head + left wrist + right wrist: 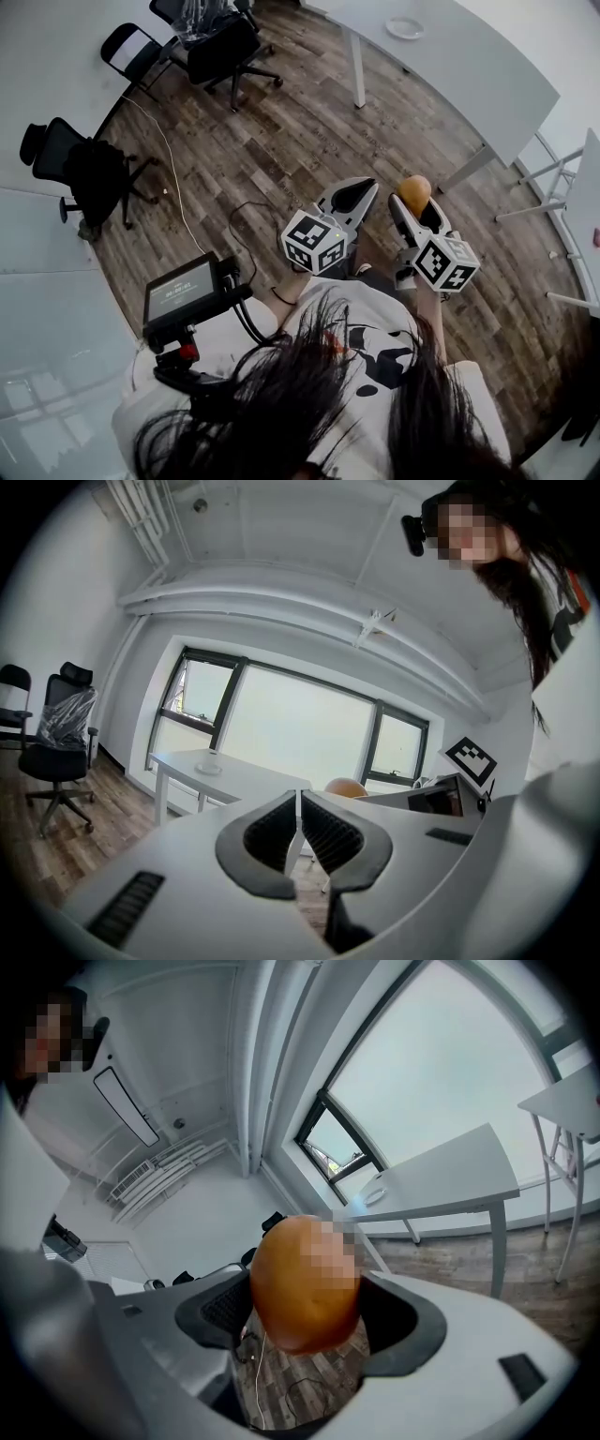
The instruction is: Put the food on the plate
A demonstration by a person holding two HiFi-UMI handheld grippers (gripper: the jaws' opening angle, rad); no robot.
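Observation:
A round orange-brown piece of food (pixel 413 191) sits between the jaws of my right gripper (pixel 416 204), which is shut on it and held up in the air over the wooden floor. In the right gripper view the food (pixel 304 1279) fills the gap between the pads of the right gripper (pixel 307 1311). My left gripper (pixel 351 194) hangs just to its left, shut with nothing in it; its pads meet in the left gripper view (pixel 298 806), where the food (pixel 345 787) peeks out behind. A small white plate (pixel 405 28) lies on the far white table (pixel 469 66).
Black office chairs (pixel 220 47) stand at the far left, another (pixel 80 173) by the left wall. A cable (pixel 178 202) trails over the wooden floor. A small screen (pixel 183 292) hangs on the person's chest rig. A second white table (pixel 586 202) is at the right.

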